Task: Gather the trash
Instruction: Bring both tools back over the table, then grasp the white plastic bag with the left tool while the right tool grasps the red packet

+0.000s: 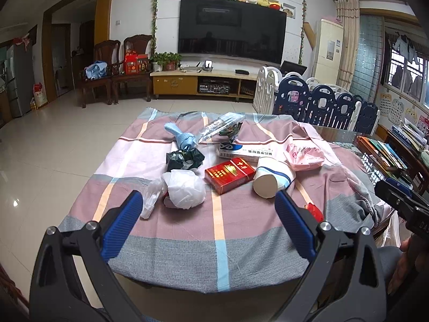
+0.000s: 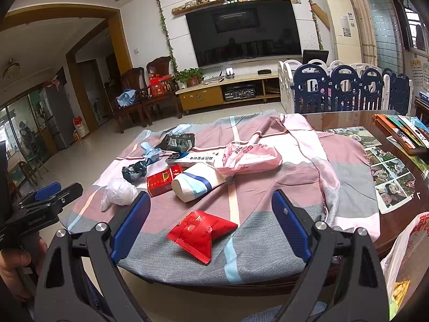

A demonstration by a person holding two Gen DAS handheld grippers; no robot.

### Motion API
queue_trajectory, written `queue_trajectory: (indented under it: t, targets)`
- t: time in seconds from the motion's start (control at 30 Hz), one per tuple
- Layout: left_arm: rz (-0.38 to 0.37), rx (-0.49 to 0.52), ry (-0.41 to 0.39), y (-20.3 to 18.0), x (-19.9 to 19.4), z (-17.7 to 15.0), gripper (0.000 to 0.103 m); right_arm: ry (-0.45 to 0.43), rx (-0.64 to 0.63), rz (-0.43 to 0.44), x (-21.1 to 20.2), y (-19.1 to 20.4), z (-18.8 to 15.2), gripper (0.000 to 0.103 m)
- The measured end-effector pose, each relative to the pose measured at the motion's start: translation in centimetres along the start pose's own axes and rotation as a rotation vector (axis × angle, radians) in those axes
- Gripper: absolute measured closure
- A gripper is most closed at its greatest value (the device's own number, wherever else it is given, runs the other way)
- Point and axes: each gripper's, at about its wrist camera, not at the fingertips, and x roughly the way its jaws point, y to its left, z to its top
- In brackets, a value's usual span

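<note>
Right wrist view: paper cup (image 2: pixel 197 183) tipped over, contents unseen; both grippers' fingers (image 2: pixel 131 224) apart.

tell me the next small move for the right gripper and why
Probably ease the right gripper forward and down onto the red packet. Its fingers are spread wide and hold nothing, and the packet lies flat on the cloth between them, the nearest piece of trash. The left gripper is open too, nearer the white bag.
</note>
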Motion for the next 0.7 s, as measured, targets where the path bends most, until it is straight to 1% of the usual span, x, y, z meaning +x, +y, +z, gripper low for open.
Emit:
queue_trajectory:
  t: [0.1, 0.23, 0.47, 0.6, 0.67, 0.7]
  targets:
    - [0.016, -0.014, 0.051, 0.3, 1.5, 0.4, 0.005, 0.006, -0.009, 0.001, 0.3, 0.1, -0.2, 0.013]
    - [0.028, -0.054, 0.108, 1.3, 4.9, 1.2, 0.005, 0.014, -0.012, 0.001, 0.5, 0.3, -0.2, 0.013]
    - [0.094, -0.008, 0.2, 1.8, 11.4, 1.9, 0.005, 0.047, -0.05, -0.008, 1.3, 1.1, -0.4, 0.013]
    - [0.134, 0.038, 0.24, 1.9, 14.3, 1.9, 0.005, 0.105, -0.069, -0.023, 2.7, 1.5, -0.6, 0.013]
    - [0.134, 0.054, 0.269, 2.0, 15.5, 1.6, 0.011, 0.137, -0.074, -0.028, 3.5, 1.7, -0.7, 0.013]
    - [0.127, 0.056, 0.29, 2.0, 16.1, 1.4, 0.027, 0.15, -0.071, -0.024, 3.9, 1.8, -0.8, 0.013]
